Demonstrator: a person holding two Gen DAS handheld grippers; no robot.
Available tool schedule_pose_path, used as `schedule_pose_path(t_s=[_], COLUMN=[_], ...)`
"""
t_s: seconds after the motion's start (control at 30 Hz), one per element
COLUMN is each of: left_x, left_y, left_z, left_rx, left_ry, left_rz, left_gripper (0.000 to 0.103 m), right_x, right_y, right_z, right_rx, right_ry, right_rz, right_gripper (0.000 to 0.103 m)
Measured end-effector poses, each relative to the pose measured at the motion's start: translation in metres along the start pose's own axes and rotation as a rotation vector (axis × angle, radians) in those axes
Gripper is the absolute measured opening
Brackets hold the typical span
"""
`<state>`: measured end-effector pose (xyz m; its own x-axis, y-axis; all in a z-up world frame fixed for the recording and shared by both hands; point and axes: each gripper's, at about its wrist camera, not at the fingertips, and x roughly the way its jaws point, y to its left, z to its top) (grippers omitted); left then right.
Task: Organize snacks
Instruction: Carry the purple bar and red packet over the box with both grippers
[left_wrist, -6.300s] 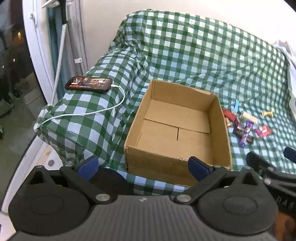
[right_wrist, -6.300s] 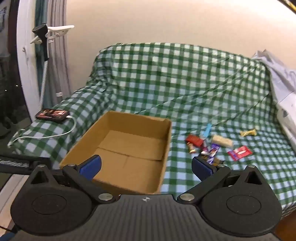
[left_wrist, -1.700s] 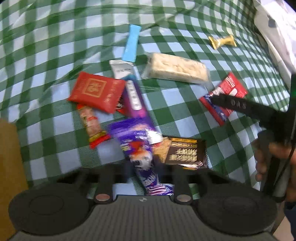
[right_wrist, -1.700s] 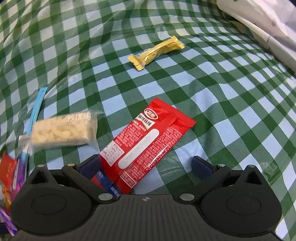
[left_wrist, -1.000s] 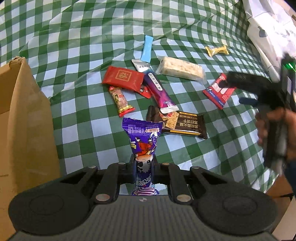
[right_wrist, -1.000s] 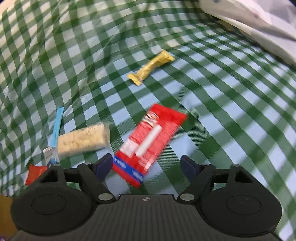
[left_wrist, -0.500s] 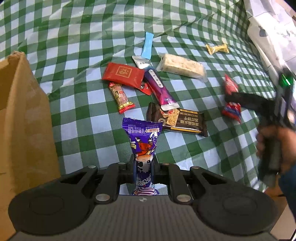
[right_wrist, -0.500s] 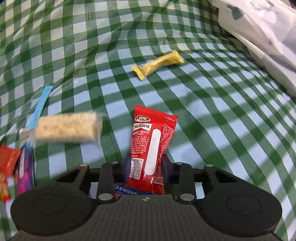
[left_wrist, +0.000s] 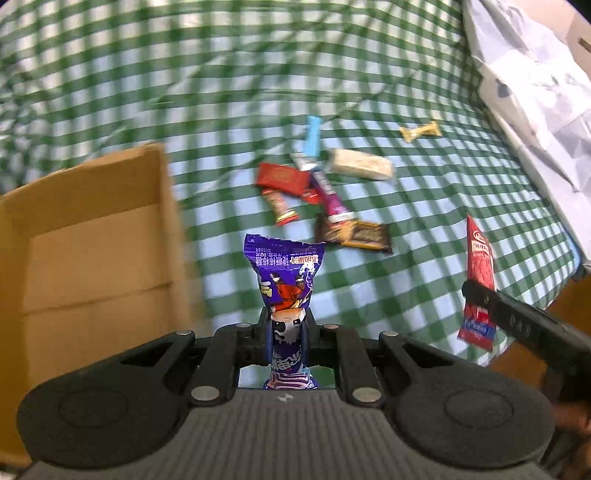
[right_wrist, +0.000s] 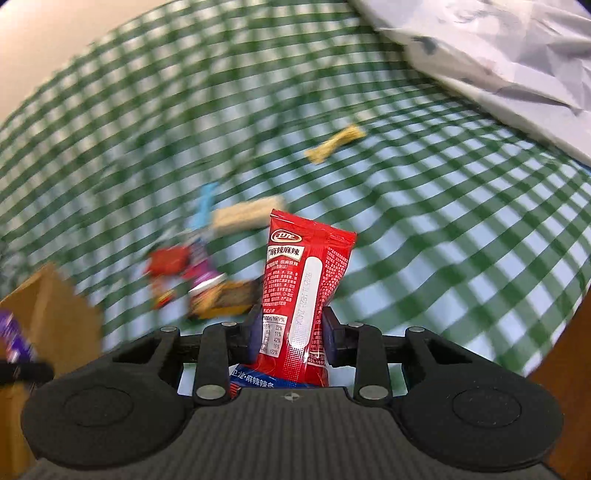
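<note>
Left gripper (left_wrist: 286, 325) — fingers clamped on the lower part of a purple packet (left_wrist: 284, 280), which is held upright above the cloth. Right gripper (right_wrist: 291, 332) — fingers clamped on a red packet (right_wrist: 306, 280), likewise held upright and clear of the cloth; it is seen from the left wrist view at the right edge.

Box (left_wrist: 92, 236) — cardboard, open-topped, seen to the left of the purple packet, on a green checked cloth (left_wrist: 221, 92).

Loose snacks, lying on the cloth beyond both packets: brown bar (left_wrist: 354, 236), red square packet (left_wrist: 282, 177), small red-ended bar (left_wrist: 279, 206), purple-pink bar (left_wrist: 328, 195), pale clear-wrapped bar (left_wrist: 360, 164), blue stick (left_wrist: 312, 140). Gold candy (left_wrist: 421, 131) — set well apart, further right.

White fabric (left_wrist: 535, 92) — bunched along the right side.
</note>
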<state>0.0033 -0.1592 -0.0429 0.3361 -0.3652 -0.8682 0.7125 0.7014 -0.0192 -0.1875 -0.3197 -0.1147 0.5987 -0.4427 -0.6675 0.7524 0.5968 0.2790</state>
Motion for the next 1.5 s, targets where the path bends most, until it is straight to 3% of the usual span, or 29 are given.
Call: schedule_pose_path(t_s=[0.1, 0.3, 0.57, 0.9, 1.5], left_x=[-0.031, -0.081, -0.124, -0.156, -0.157], left_y=[0.016, 0.053, 0.096, 0.127, 0.135], left_z=[-0.021, -0.070, -0.127, -0.166, -0.167], left_rx=[-0.011, -0.067, -0.132, -0.204, -0.232], left_ry=[-0.010, -0.026, -0.052, -0.101, -0.112], left_rz=[0.061, 0.103, 0.137, 0.136, 0.125], left_gripper=[0.015, 0.015, 0.015, 0.015, 0.015], right_x=[-0.031, -0.090, -0.146, -0.179, -0.182], right_y=[0.032, 0.092, 0.149, 0.184, 0.190], right_z=[-0.020, -0.056, -0.100, -0.127, -0.132], right_rx=[-0.053, -0.192, -0.324, -0.442, -0.488], right_ry=[0.013, 0.017, 0.040, 0.024, 0.031], right_rz=[0.082, 0.234, 0.349, 0.360, 0.336], right_gripper=[0.034, 0.034, 0.034, 0.034, 0.034])
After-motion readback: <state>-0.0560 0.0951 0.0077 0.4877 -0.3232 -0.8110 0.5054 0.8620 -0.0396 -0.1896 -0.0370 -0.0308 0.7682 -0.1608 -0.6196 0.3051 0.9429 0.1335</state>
